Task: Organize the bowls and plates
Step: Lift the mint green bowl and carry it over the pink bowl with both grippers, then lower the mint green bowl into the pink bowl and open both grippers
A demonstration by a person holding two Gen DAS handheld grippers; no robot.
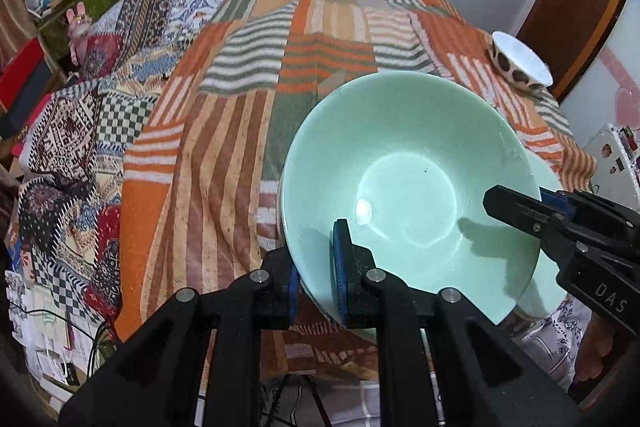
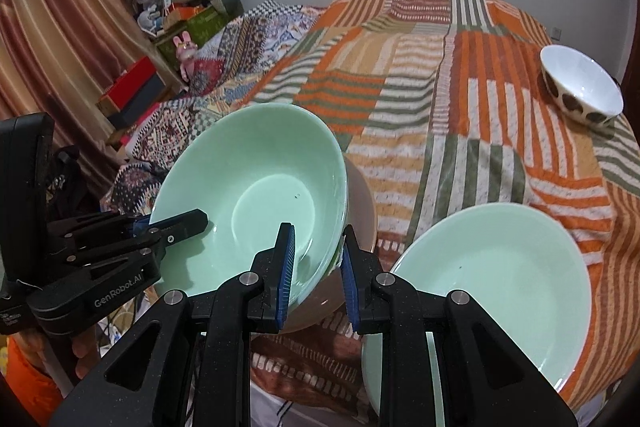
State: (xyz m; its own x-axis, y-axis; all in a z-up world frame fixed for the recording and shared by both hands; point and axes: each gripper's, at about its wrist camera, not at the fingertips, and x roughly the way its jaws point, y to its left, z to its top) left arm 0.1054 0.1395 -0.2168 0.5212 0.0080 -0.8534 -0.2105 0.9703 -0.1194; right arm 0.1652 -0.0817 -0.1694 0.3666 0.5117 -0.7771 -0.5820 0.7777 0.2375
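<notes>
A pale green bowl (image 1: pixel 408 179) hangs tilted over the striped blanket, pinched at two sides of its rim. My left gripper (image 1: pixel 316 279) is shut on its near rim, one pad inside and one outside. My right gripper (image 2: pixel 316 263) is shut on the opposite rim; in the left wrist view the right gripper (image 1: pixel 504 203) comes in from the right. The same green bowl (image 2: pixel 256 195) sits nested in a beige bowl (image 2: pixel 362 203), and the left gripper (image 2: pixel 188 223) grips its left edge. A second green bowl (image 2: pixel 500 287) rests on the blanket at the lower right.
A white bowl with brown spots (image 2: pixel 580 87) stands at the far right of the orange striped blanket (image 2: pixel 420 87). Boxes and toys (image 2: pixel 176 23) pile up at the far left by a curtain. A patterned quilt (image 1: pixel 80 147) covers the left side.
</notes>
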